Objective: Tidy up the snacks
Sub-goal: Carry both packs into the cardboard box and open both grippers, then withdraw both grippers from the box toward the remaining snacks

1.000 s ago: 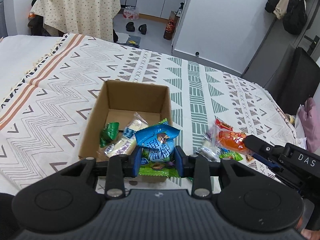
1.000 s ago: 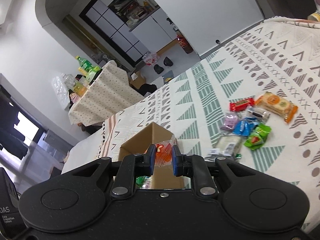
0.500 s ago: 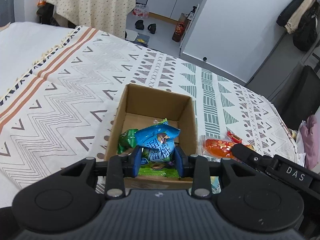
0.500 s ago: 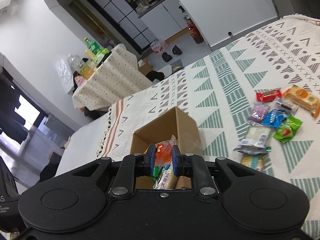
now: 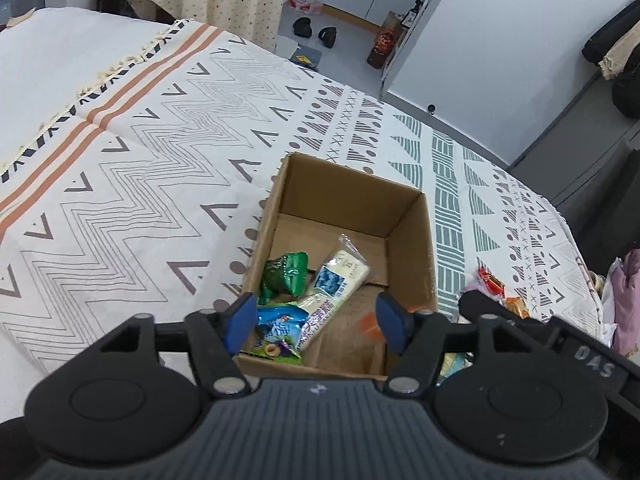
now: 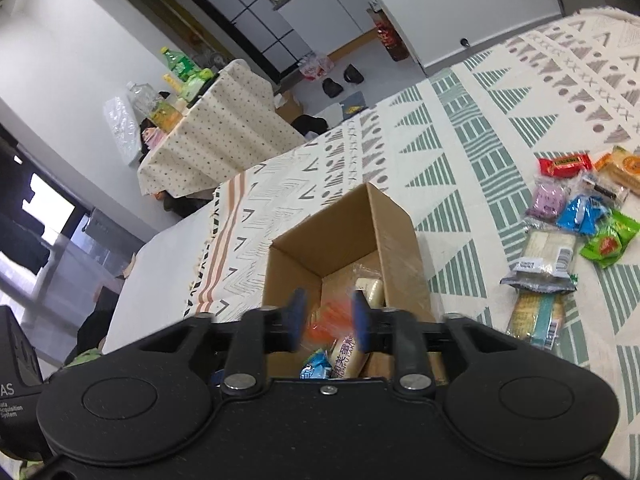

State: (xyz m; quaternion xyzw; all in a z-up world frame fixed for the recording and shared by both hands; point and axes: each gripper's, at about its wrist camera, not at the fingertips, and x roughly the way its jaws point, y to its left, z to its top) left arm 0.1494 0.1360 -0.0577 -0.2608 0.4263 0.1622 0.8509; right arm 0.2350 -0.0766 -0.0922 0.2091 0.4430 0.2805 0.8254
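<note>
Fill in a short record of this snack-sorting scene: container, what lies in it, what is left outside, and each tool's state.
container: open brown cardboard box on the patterned bedspread
inside: green foil packet, long white cake wrapper, blue snack bag
outside: loose pile of wrapped snacks
left tool: open, above the box
right tool: open, blurred orange packet between its fingers

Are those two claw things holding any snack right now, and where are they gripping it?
Nothing: left gripper and right gripper are both open above the cardboard box; an orange packet sits blurred between the right fingers.

box [image 5: 352, 196] open-topped, far half bare (walls upright)
</note>
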